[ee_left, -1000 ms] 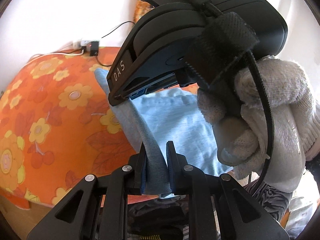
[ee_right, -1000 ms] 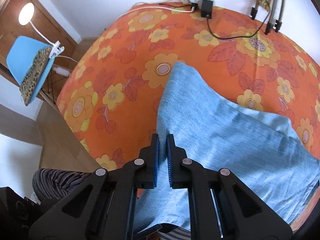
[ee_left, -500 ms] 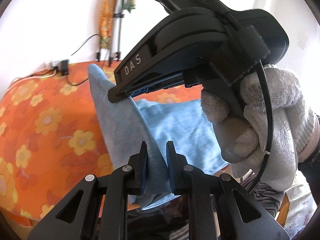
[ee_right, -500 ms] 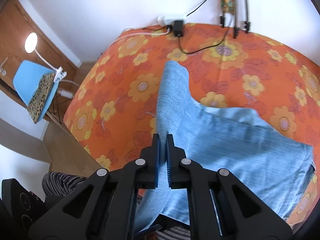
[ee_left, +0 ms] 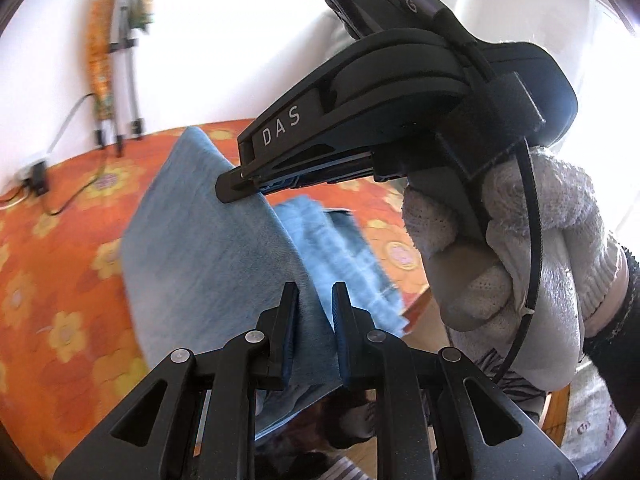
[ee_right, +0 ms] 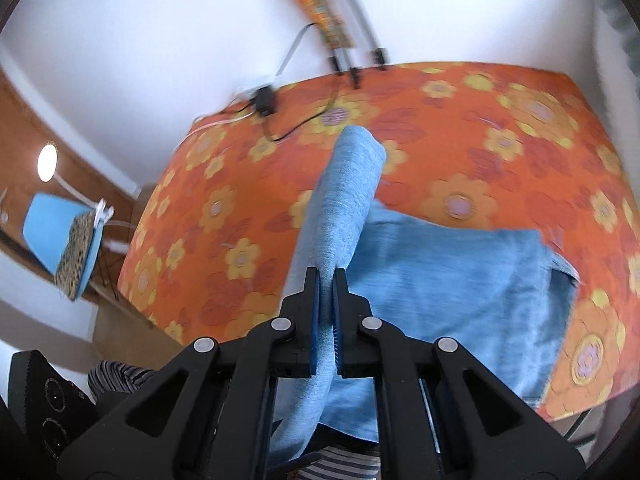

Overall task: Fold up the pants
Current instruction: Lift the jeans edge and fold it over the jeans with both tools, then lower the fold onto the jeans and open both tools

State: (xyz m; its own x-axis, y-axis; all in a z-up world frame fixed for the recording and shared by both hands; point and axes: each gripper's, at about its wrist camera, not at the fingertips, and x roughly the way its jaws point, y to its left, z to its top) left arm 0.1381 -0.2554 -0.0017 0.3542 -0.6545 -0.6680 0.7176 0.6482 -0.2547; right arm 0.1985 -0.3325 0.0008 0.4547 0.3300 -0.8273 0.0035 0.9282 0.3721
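Note:
Light blue denim pants [ee_right: 448, 276] lie on an orange flowered bed [ee_right: 500, 152], with one edge lifted off it. My right gripper [ee_right: 327, 280] is shut on that lifted edge, which rises as a narrow fold [ee_right: 352, 184] ahead of the fingers. My left gripper [ee_left: 314, 296] is shut on the same pants [ee_left: 208, 248] near their lower edge. In the left wrist view the right gripper [ee_left: 240, 182] shows from the side, held by a white-gloved hand [ee_left: 532, 264], pinching the cloth higher up. The waist end of the pants shows at the right [ee_right: 560, 272].
A power strip with cables [ee_right: 260, 98] lies at the far edge of the bed by the white wall. Tripod legs [ee_right: 352, 52] stand against that wall. A blue chair [ee_right: 64, 240] and a lamp [ee_right: 47, 160] are at the left. Striped cloth [ee_right: 116, 376] is near me.
Both grippers have risen and pulled the gripped pants edge higher off the bed; the views have tilted up toward the wall. Both stay shut on the cloth.

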